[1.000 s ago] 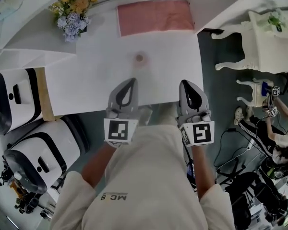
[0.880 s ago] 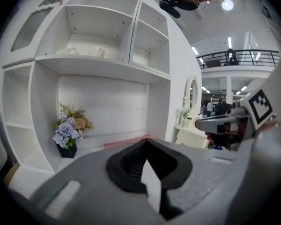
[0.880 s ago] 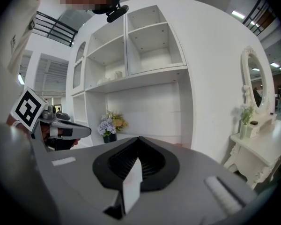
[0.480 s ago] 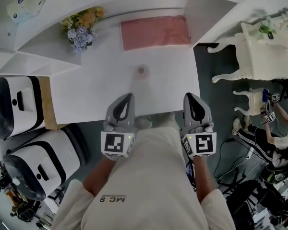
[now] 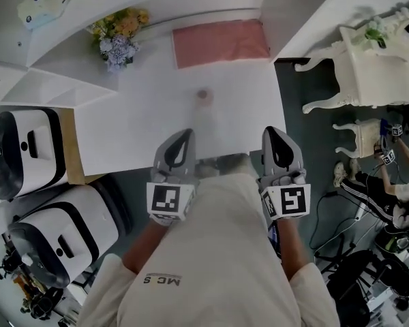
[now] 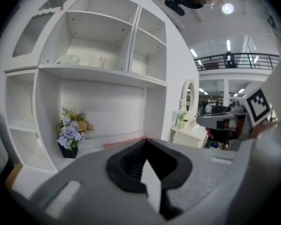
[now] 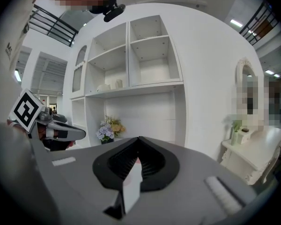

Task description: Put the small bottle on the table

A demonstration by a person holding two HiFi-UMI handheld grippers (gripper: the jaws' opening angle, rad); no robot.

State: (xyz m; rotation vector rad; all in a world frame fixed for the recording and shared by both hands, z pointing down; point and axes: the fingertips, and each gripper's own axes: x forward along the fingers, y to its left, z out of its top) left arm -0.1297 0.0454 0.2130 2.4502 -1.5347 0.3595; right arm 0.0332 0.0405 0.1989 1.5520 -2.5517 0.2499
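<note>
The small bottle [image 5: 204, 95], pale with a brownish top, stands upright on the white table [image 5: 136, 121], in front of a pink cloth [image 5: 220, 41]. My left gripper [image 5: 185, 133] hangs over the table's near edge, just short of the bottle and slightly left of it, jaws shut and empty. My right gripper [image 5: 273, 131] is level with it at the table's near right corner, also shut and empty. In the left gripper view the gripper [image 6: 145, 142] points at the shelf wall; the right gripper view shows the right gripper [image 7: 139, 139] doing the same. Neither gripper view shows the bottle.
A vase of flowers [image 5: 116, 36] sits at the table's back left, under white shelving [image 6: 103, 46]. White rounded machines [image 5: 27, 148] stand on the floor at left. A white dressing table and stool [image 5: 368, 60] and a person [image 5: 395, 196] with cables are at right.
The head view has shifted a little. Both grippers stay shut at the table's near edge, and the bottle has not moved.
</note>
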